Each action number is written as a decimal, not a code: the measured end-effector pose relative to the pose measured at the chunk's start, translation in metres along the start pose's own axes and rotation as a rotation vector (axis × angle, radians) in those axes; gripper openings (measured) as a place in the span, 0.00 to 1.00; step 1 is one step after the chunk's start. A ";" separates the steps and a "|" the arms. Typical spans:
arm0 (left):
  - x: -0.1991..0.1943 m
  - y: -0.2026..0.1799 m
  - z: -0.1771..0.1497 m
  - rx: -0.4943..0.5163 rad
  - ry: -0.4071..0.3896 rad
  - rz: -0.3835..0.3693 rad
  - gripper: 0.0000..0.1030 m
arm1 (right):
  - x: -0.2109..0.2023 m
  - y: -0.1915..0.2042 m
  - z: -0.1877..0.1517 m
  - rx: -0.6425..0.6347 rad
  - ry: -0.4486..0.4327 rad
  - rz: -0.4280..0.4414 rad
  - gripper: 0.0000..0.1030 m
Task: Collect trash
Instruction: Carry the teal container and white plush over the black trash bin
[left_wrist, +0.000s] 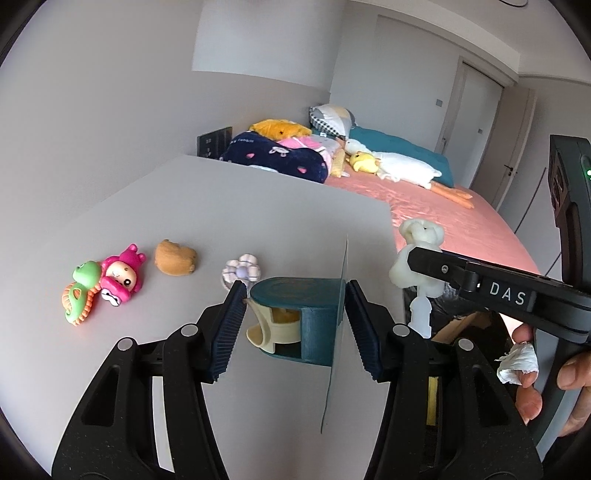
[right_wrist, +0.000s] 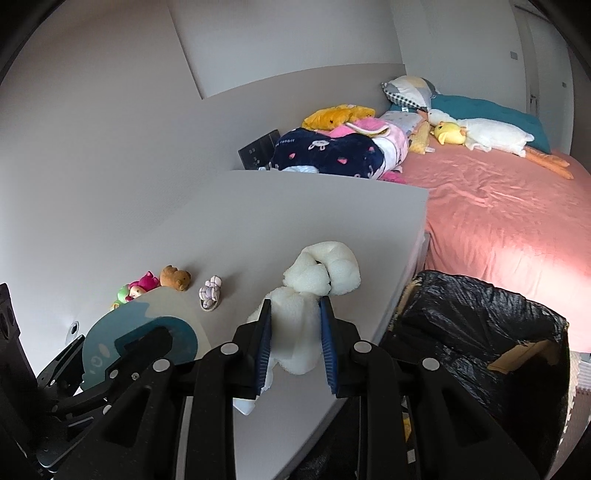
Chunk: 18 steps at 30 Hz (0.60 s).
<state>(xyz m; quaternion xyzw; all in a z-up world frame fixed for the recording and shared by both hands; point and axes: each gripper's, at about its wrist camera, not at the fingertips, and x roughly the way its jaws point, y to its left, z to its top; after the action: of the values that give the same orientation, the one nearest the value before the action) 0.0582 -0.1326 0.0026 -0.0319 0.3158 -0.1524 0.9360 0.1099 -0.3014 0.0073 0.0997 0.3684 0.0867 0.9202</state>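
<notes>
My right gripper (right_wrist: 295, 306) is shut on a wad of white foam (right_wrist: 325, 266), held above the grey table's right end. In the left wrist view the same foam (left_wrist: 421, 232) bulges out of the right gripper (left_wrist: 404, 260), over the table corner. My left gripper (left_wrist: 295, 291) is shut on a small teal dustpan (left_wrist: 295, 295) with a cream part tucked inside it, lifted off the table. The right wrist view shows that dustpan (right_wrist: 110, 339) from the side at lower left. A box lined with a black bag (right_wrist: 480, 314) stands below the table's right edge.
On the grey table (left_wrist: 184, 203) lie a green and pink toy (left_wrist: 110, 280), a brown bear toy (left_wrist: 175, 256) and a lilac flower toy (left_wrist: 242, 271). A pink bed (right_wrist: 498, 214) with plush toys and pillows runs along the right. A hand (left_wrist: 528, 402) has a wrapped finger.
</notes>
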 end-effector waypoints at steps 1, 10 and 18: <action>-0.001 -0.003 0.000 0.004 -0.001 -0.001 0.52 | -0.004 -0.002 -0.001 0.003 -0.004 0.000 0.25; -0.005 -0.034 0.002 0.039 0.000 -0.014 0.52 | -0.030 -0.027 -0.013 0.032 -0.028 -0.011 0.25; 0.001 -0.060 0.002 0.067 0.015 -0.039 0.52 | -0.047 -0.053 -0.022 0.059 -0.040 -0.032 0.25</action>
<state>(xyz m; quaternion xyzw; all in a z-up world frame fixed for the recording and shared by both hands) 0.0440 -0.1902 0.0127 -0.0054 0.3168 -0.1814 0.9310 0.0655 -0.3608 0.0094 0.1226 0.3540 0.0591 0.9253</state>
